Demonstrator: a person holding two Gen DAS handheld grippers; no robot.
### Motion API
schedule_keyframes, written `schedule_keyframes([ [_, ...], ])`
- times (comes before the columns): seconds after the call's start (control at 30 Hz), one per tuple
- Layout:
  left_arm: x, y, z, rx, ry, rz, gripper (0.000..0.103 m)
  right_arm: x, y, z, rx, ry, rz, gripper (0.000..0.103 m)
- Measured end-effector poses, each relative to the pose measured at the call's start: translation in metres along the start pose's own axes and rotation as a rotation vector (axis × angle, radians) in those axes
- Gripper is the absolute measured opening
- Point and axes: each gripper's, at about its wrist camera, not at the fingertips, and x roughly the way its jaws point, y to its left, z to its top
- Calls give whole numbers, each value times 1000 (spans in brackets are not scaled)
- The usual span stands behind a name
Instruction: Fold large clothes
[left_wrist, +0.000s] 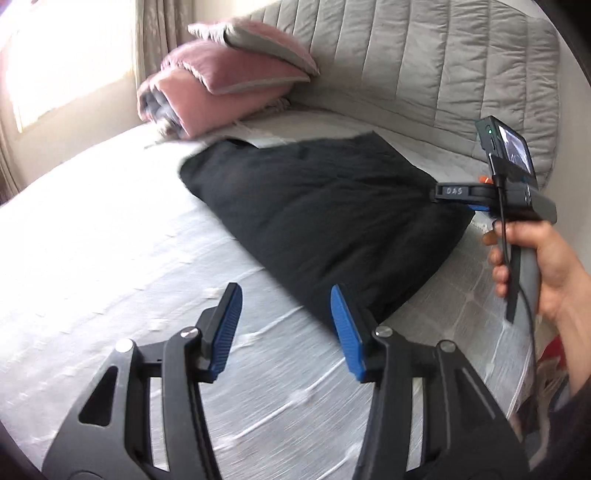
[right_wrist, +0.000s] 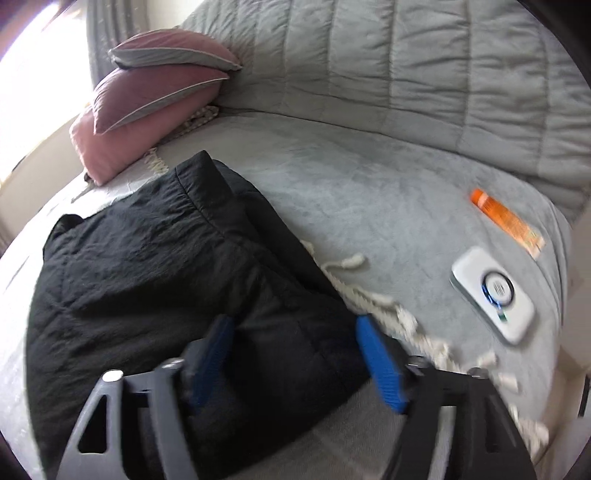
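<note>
A black quilted garment (left_wrist: 325, 218) lies folded into a compact bundle on the bed; it also shows in the right wrist view (right_wrist: 155, 280). My left gripper (left_wrist: 286, 314) is open and empty, held above the bed just in front of the bundle's near corner. My right gripper (right_wrist: 291, 343) is open, its jaws spread just above the bundle's near right part, holding nothing. In the left wrist view the right gripper's body (left_wrist: 517, 195) is at the bundle's right edge, held by a hand.
The bed has a pale cover (left_wrist: 92, 258) with a fringed edge (right_wrist: 373, 299). Two pink pillows (left_wrist: 221, 85) are stacked at the back left. A grey quilted backrest (right_wrist: 406, 66) runs behind. An orange tube (right_wrist: 506, 221) and a white device (right_wrist: 491, 295) lie at right.
</note>
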Motion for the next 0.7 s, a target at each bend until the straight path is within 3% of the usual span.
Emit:
schedule_keyframes([
  [0.07,-16,9,-3,9,-3,51,52,-16,2,-9,41,41,-7,87],
  [0.17,-45,18,-8,-7,-12,50,53,-48,10,-33,61,64,57,87],
  [0.43,-142,13,-34,-21,-102,-2,89,-187,35,-101,-126,-69,77,89],
  [0.57,-185,14,-49,-47,-104,-46,90,-255,38,-128,-94,-143,130,103],
  [0.67,-217,20,-59,-75,-120,-86,92,-296,52,-151,-96,-159,145,103],
  [0.7,-225,22,-62,-77,-119,-87,98,-305,56,-158,-104,-158,143,103],
])
